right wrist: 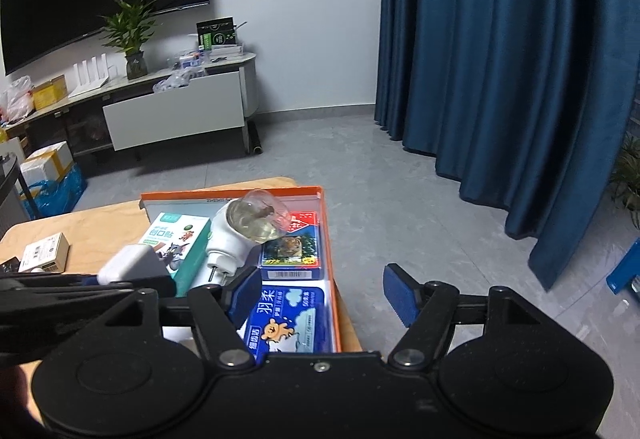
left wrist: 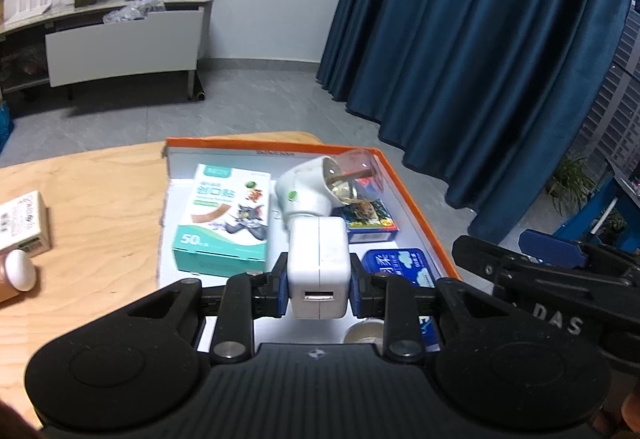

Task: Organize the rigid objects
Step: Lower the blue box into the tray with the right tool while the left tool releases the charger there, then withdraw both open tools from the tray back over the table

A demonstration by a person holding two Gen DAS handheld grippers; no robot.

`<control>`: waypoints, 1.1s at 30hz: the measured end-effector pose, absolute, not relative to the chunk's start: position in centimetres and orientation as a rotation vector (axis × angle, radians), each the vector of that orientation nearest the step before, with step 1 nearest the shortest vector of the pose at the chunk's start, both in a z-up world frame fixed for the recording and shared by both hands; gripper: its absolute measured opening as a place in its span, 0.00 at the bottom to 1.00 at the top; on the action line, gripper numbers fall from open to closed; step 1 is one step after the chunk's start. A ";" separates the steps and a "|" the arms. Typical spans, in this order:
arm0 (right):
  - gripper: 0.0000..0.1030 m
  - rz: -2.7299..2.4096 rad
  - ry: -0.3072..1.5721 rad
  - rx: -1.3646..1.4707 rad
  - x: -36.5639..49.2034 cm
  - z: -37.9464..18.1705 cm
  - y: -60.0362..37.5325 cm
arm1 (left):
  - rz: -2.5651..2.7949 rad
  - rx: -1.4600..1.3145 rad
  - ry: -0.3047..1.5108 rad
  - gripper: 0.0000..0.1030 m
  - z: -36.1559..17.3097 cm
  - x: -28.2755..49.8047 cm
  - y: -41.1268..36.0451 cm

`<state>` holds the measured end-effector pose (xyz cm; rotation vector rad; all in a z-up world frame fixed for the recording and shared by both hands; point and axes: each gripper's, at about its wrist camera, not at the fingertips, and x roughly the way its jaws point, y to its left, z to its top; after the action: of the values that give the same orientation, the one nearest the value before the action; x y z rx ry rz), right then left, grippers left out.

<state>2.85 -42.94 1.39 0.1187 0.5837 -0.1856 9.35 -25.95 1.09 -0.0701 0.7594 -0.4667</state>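
My left gripper (left wrist: 318, 289) is shut on a white USB charger block (left wrist: 318, 267) and holds it over the orange-rimmed box (left wrist: 416, 199). The charger also shows in the right wrist view (right wrist: 130, 263). In the box lie a teal band-aid box (left wrist: 222, 219), a white plug-in mosquito repeller with a clear bottle (left wrist: 316, 187), a tiger card pack (left wrist: 370, 219) and a blue tissue pack (left wrist: 400, 267). My right gripper (right wrist: 324, 295) is open and empty above the box's right side, over the blue tissue pack (right wrist: 290, 319).
On the wooden table (left wrist: 100, 207) left of the box lie a cream carton (left wrist: 24, 227) and a white-capped item (left wrist: 20, 271). A small round tin (left wrist: 364, 335) sits under my left gripper. A blue curtain (left wrist: 480, 59) and a TV cabinet (left wrist: 120, 47) stand beyond.
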 end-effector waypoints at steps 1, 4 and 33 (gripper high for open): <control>0.78 -0.187 0.582 0.119 2.7 1.5 -42.9 | -0.475 -0.068 0.767 0.28 1.0 9.5 -26.2; 0.78 -0.189 0.571 0.112 2.3 1.9 -42.8 | -0.482 -0.061 0.774 0.31 0.9 9.9 -26.5; 0.81 0.067 0.578 0.003 0.8 4.0 -31.5 | -0.160 -0.068 0.689 0.72 2.5 2.7 -10.9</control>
<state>0.76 -31.49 4.02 0.0032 0.5777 0.0670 2.73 -10.91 2.50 -0.0682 0.6894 -0.1600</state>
